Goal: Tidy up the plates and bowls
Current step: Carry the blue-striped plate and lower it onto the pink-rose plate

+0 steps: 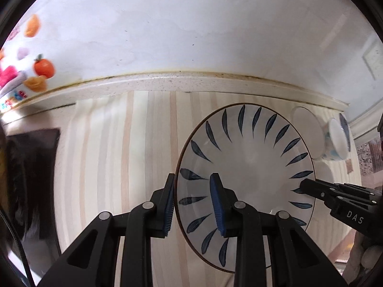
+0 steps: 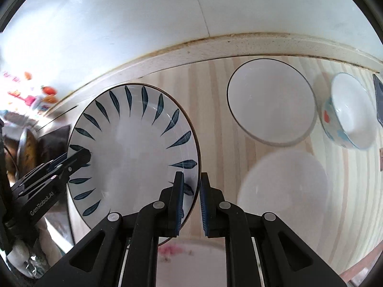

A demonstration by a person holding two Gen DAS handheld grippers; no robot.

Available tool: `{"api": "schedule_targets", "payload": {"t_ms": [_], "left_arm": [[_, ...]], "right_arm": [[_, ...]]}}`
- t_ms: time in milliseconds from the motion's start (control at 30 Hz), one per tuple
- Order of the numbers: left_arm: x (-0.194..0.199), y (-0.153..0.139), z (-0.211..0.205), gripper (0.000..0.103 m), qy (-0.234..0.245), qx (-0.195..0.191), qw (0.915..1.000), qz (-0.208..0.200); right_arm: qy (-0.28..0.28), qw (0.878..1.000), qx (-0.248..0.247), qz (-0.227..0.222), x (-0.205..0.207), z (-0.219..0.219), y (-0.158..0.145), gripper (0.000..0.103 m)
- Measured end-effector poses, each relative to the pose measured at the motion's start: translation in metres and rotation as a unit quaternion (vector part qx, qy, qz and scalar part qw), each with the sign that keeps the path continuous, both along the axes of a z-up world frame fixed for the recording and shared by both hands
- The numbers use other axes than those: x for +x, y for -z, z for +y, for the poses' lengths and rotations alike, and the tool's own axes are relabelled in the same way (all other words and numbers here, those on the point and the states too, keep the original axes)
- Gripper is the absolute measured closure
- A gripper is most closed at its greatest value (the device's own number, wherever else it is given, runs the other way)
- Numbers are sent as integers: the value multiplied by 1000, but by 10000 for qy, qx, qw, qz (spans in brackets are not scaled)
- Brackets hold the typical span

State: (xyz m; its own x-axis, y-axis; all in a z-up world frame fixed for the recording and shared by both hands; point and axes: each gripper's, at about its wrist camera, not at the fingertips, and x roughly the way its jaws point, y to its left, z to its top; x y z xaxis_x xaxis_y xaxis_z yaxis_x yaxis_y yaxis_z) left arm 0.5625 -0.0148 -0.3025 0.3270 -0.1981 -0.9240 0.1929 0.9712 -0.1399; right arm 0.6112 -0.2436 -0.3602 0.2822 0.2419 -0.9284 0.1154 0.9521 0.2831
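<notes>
The leaf-patterned plate [image 2: 134,148] was seen left of centre in the right wrist view, lifted slightly above the striped counter [image 2: 213,110]. Its rim was straddled by the left gripper [image 1: 195,203] and the right gripper [image 2: 192,203]; whether either was clamped cannot be told. The plate was judged rigid, glazed, slippery and breakable, best pinched at opposite rims.

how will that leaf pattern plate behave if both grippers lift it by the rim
The leaf pattern plate looks like glazed ceramic, so probably stiff but breakable if dropped. Its glossy surface may be slippery, and the left gripper and right gripper straddle only the thin rim. Held at opposite edges, it will likely tilt if one side rises first.
</notes>
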Motion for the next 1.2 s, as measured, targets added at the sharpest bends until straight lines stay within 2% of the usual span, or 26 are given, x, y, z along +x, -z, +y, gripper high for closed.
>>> {"api": "schedule_targets", "payload": {"t_ms": [133, 300, 400, 633, 900, 1200], "left_arm": [[-30, -16, -5, 78, -7, 36, 10000, -49], [-76, -26, -20, 78, -20, 5, 10000, -69], [-100, -24, -31, 78, -17, -10, 10000, -26], [-132, -4, -48, 78, 115, 75, 9998, 168], [-147, 35, -60, 78, 110, 169, 9983, 539], [-150, 54, -73, 78, 151, 331, 9973, 643]], "right_arm": [[-214, 9997, 31, -119, -39, -10, -23, 89], [-404, 9991, 92, -79, -93, -19, -28, 89], [-491, 9987, 109, 43, -128, -26, -17, 89], [-531, 9980, 161, 299, -175, -38, 15, 89], [-487, 9979, 148, 390, -194, -52, 48, 89], [-483, 9977, 86, 476, -196, -63, 67, 89]]}}
